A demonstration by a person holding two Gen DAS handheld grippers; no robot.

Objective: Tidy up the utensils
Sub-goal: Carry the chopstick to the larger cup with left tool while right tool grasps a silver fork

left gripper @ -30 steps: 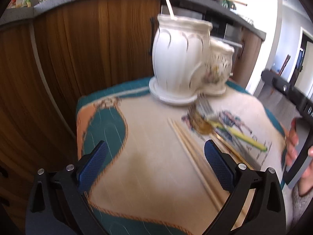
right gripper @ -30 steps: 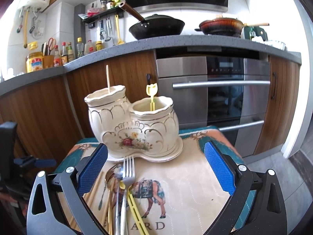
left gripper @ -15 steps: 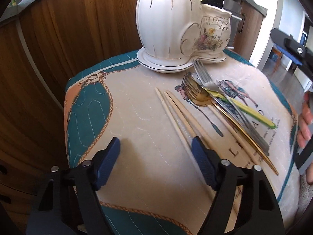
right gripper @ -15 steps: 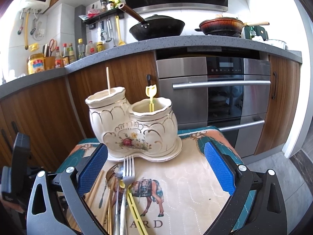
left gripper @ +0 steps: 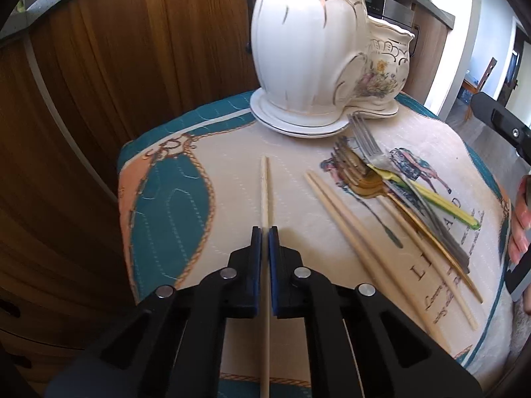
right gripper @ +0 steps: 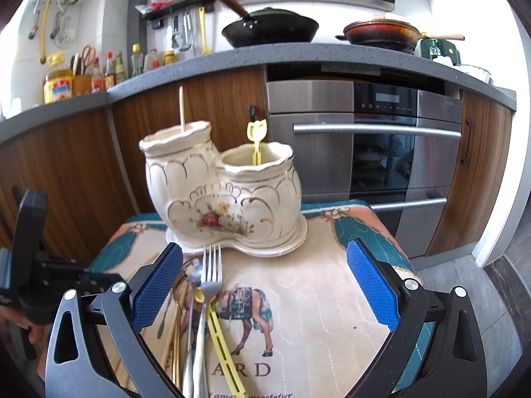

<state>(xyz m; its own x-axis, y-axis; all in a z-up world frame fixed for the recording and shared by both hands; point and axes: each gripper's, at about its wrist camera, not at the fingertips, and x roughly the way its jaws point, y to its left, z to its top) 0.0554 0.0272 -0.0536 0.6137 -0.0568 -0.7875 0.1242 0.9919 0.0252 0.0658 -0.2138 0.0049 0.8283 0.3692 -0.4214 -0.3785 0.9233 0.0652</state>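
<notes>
My left gripper (left gripper: 265,232) is shut on a wooden chopstick (left gripper: 264,185) that points toward the white double-pot ceramic holder (left gripper: 308,53). Two more chopsticks (left gripper: 345,219) lie on the cloth to its right, beside a heap of gold and silver forks (left gripper: 361,162) and a yellow-green utensil (left gripper: 441,202). In the right wrist view the holder (right gripper: 222,192) has a chopstick (right gripper: 181,109) in its left pot and a yellow utensil (right gripper: 256,142) in its right pot. My right gripper (right gripper: 265,285) is open and empty above the cloth, with the silver fork (right gripper: 209,275) near its left finger.
The utensils lie on a quilted teal and beige cloth (right gripper: 318,298) over a small table. Wooden cabinets (left gripper: 116,66) stand behind, an oven (right gripper: 365,146) to the right. The left gripper body (right gripper: 36,265) shows at the left edge.
My left gripper dropped toward the cloth, closed on one chopstick and now holds it apart from the other two. My right gripper stayed open and moved slightly closer.
</notes>
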